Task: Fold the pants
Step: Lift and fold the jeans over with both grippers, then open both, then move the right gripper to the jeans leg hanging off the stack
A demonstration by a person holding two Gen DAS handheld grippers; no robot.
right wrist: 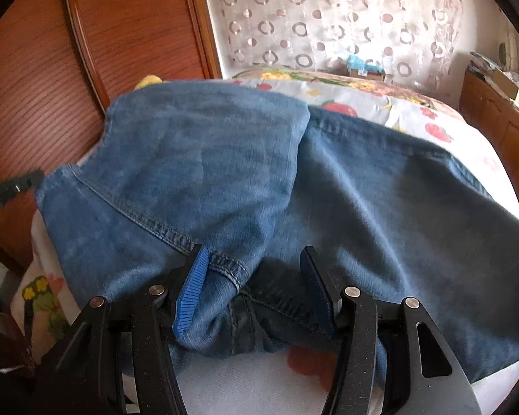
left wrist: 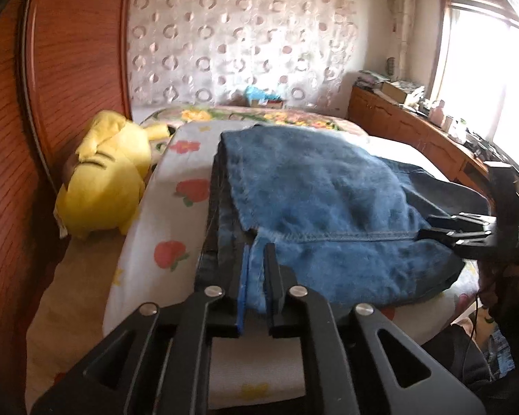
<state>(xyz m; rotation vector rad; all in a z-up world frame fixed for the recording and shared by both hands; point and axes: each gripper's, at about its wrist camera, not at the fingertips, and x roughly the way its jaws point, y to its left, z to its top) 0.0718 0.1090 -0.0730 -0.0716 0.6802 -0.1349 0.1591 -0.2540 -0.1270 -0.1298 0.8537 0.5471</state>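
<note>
**Jeans folded on the bed, both grippers at the near edge**

From the left wrist camera I see the jeans (left wrist: 321,200) lying folded on a bedsheet (left wrist: 145,228) printed with red fruit and yellow flowers. My left gripper (left wrist: 257,263) sits at the near left corner of the folded denim, its jaws drawn almost together, with a thin flap of the light blue cloth pinched between the blue pad on the left finger and the black finger on the right. The stitched hem runs away to the right from just beyond the fingertips.

From the right wrist camera the jeans (right wrist: 259,173) fill most of the view, a paler layer lying over a darker one. My right gripper (right wrist: 256,269) stands about half open at the near edge of the cloth. A bunched fold of denim with a double-stitched seam lies between the fingers; the left blue pad (right wrist: 190,294) touches the cloth, while the right pad looks to stand just off it, so I do not read this as a grip.

In the left view the right gripper (left wrist: 463,228) shows at the far right edge of the jeans, over the darker layer. A yellow plush toy (left wrist: 103,183) lies to the left of the jeans against the wooden headboard (left wrist: 69,69), well apart from both grippers. A patterned curtain (left wrist: 242,41) hangs behind the bed.
</note>
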